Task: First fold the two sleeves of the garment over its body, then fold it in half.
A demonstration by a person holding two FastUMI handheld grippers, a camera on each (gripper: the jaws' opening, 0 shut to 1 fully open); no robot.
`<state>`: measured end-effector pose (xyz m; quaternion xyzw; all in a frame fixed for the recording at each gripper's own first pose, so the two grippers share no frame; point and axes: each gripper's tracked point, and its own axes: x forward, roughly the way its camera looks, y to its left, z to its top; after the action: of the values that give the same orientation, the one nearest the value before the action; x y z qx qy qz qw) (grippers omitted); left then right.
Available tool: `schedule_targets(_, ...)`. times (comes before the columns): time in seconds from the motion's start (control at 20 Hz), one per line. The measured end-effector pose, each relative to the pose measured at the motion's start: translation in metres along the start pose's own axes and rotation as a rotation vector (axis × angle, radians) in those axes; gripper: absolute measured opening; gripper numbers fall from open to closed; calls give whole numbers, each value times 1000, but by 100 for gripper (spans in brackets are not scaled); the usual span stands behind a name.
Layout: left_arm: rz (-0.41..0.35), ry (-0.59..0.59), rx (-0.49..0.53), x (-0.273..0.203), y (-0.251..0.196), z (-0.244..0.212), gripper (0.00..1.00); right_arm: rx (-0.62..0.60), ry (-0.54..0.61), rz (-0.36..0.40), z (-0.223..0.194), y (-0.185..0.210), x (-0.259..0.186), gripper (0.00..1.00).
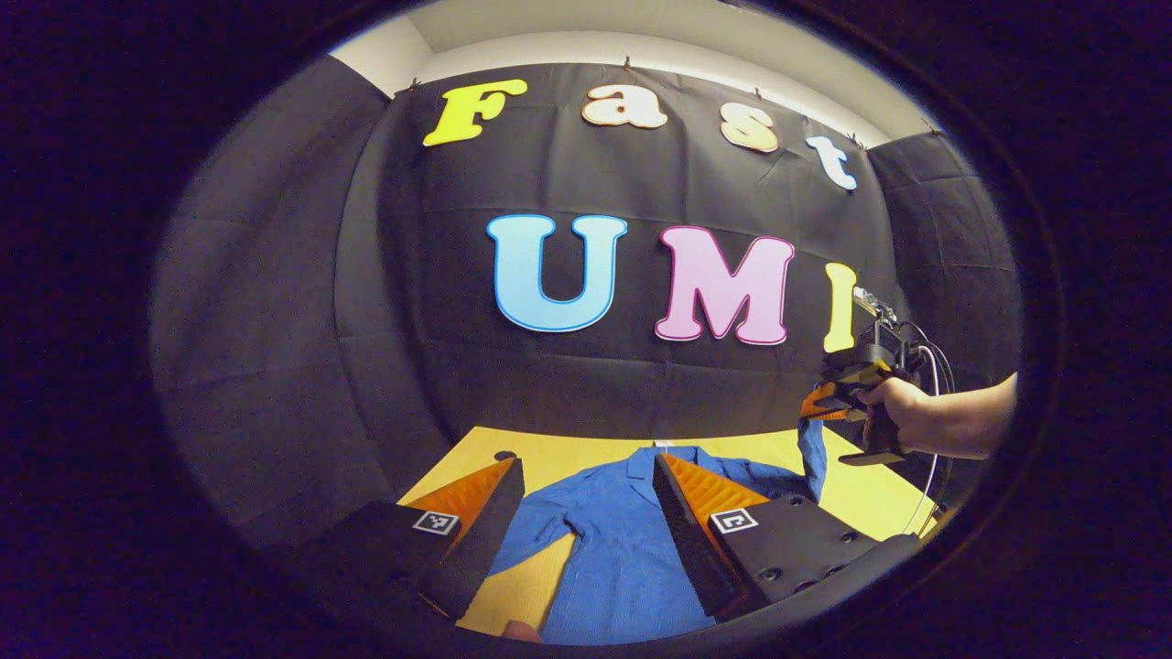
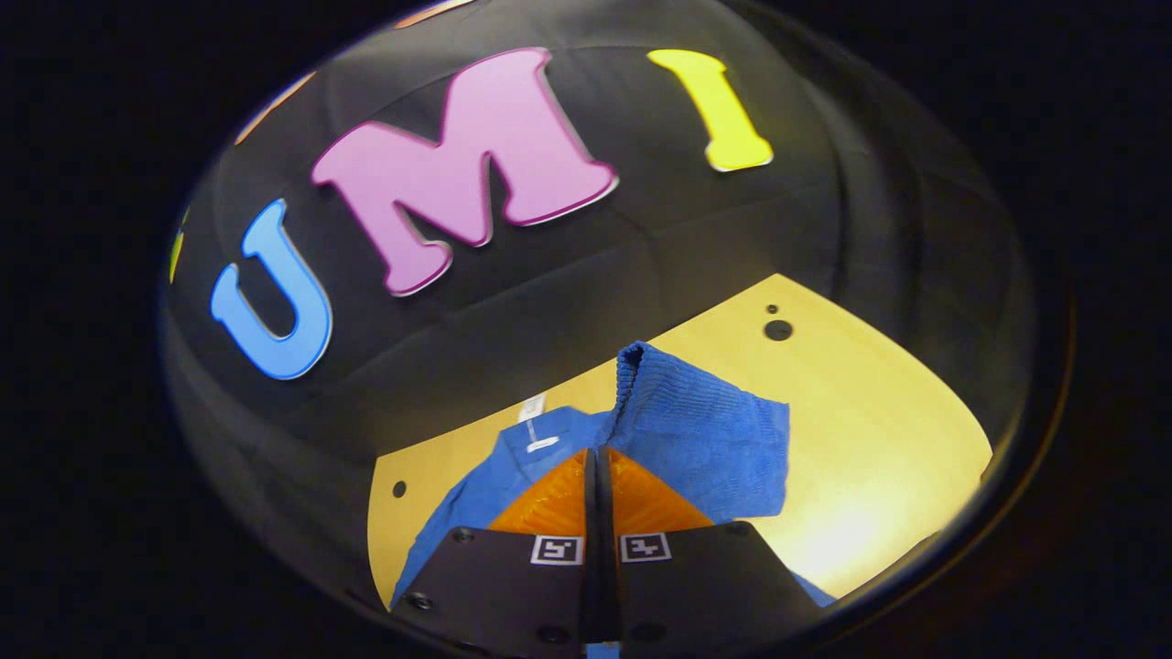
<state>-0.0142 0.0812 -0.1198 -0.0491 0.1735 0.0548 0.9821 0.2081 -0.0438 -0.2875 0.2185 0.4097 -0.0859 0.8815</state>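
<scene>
Lying lengthwise up the frame, collar toward the wall, my garment (image 1: 623,549) rests on the bench (image 1: 861,494); right tongs (image 2: 597,458) pinch its lifted sleeve (image 2: 705,439), left tongs (image 1: 586,476) released.

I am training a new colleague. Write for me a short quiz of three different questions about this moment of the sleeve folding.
1. True or false: the left gripper is open above the blue garment.
2. Multiple choice: what does the right gripper hold? A) the collar label B) a sleeve C) nothing
3. Fill in: the garment lies on a ______ table.

Key
1. True. Its fingers stand wide apart, with the garment seen between them.
2. B. In the left gripper view, the right gripper holds the sleeve lifted off the table, the cloth hanging from its tips; in the right gripper view, its fingers are closed together on that sleeve.
3. Yellow.
</scene>
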Motion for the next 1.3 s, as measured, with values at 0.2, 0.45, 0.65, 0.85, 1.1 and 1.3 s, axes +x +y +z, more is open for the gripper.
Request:
schedule_targets(0.2, 90, 19, -36, -11, 37, -9, 82, -129, 97, 122, -59, 105, 29, 1)
schedule_targets(0.45, 212, 33, -71, -25, 83, -20, 80, -265, 194, 218, -142, 200, 58, 0)
schedule_targets(0.65, 277, 42, -109, -29, 109, -31, 82, -331, 270, 225, -211, 222, 79, 0)
schedule_targets(0.85, 330, 115, -126, -21, 127, -55, 82, -395, 300, 158, -246, 212, 94, 6)
schedule_targets(1.1, 360, 162, -224, -14, 154, -81, 82, -477, 191, 136, -221, 201, 84, 71)
schedule_targets(1.3, 372, 297, -330, 3, 175, -116, 82, -524, 29, 151, -170, 196, 53, 100)
